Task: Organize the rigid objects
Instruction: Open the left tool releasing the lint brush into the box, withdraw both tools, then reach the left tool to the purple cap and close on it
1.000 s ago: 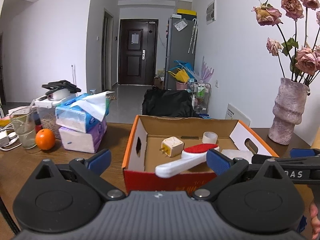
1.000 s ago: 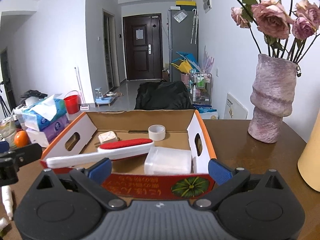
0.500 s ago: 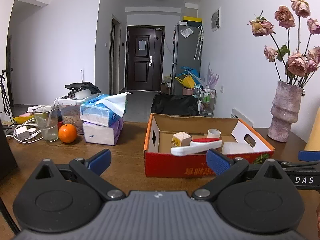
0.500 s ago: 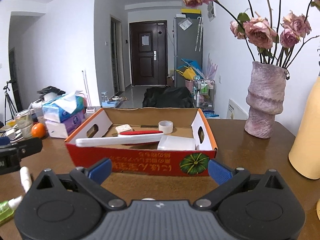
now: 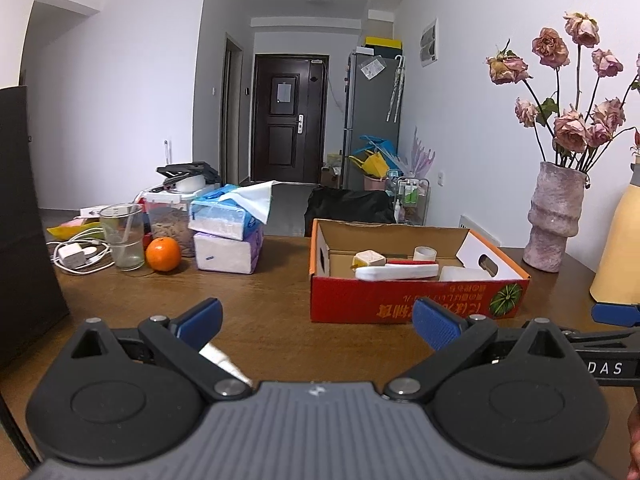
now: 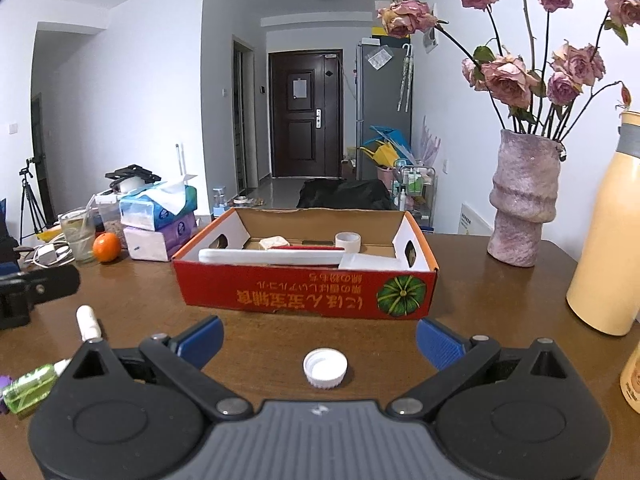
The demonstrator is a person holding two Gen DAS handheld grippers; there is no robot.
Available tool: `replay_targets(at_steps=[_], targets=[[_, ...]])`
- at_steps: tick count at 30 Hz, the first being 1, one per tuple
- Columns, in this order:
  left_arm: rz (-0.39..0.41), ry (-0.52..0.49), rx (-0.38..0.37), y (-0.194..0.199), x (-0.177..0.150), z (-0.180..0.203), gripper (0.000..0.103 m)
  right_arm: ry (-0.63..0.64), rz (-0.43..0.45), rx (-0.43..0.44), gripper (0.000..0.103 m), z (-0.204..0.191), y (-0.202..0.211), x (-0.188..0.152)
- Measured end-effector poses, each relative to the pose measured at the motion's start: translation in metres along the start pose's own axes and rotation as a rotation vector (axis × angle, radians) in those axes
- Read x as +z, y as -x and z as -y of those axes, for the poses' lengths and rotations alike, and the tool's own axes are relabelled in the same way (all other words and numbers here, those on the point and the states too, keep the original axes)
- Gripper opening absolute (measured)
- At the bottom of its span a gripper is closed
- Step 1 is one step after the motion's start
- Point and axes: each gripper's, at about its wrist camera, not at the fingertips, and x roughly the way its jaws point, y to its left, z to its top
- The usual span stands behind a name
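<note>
Both grippers hang low over the wooden surface [image 6: 500,292] with jaws spread wide and nothing between them. The left gripper [image 5: 316,320] is released; its blue pads frame bare wood in front of the red cardboard box [image 5: 416,304], and a white tube-like item [image 5: 222,360] lies on the surface just under its left finger, partly hidden by the linkage, so contact cannot be judged. The right gripper [image 6: 318,340] is likewise released, and a white bottle cap [image 6: 325,368] sits on the surface between its fingers, touching neither. The box stands ahead of both grippers, its printed front wall facing them; inside lie a white brush with a red pad [image 6: 272,257], a small cream plug block [image 5: 369,258], a roll of tape [image 6: 347,240] and a translucent white container [image 6: 370,262]. To the right of the box stand a pink vase [image 6: 522,200] of dried roses and, nearer, a tall cream-yellow bottle [image 6: 608,232] close to the right gripper's side. On the left a white marker-like stick [image 6: 88,322] and a small green bottle [image 6: 30,388] lie near the right gripper's left finger. Farther left are tissue packs [image 5: 228,236], an orange [image 5: 162,254], a glass [image 5: 122,242] and a white charger with cable [image 5: 76,256]. The wood between the grippers and the box front lies open.
</note>
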Motion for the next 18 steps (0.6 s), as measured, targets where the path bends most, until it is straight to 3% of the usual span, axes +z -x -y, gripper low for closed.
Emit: replay_targets(at_steps=[18], targets=[[-0.010,0.019,0.016,0.051,-0.021,-0.034,0.103,0.010,0.003,0.021,0.103,-0.016,0.048,-0.032]])
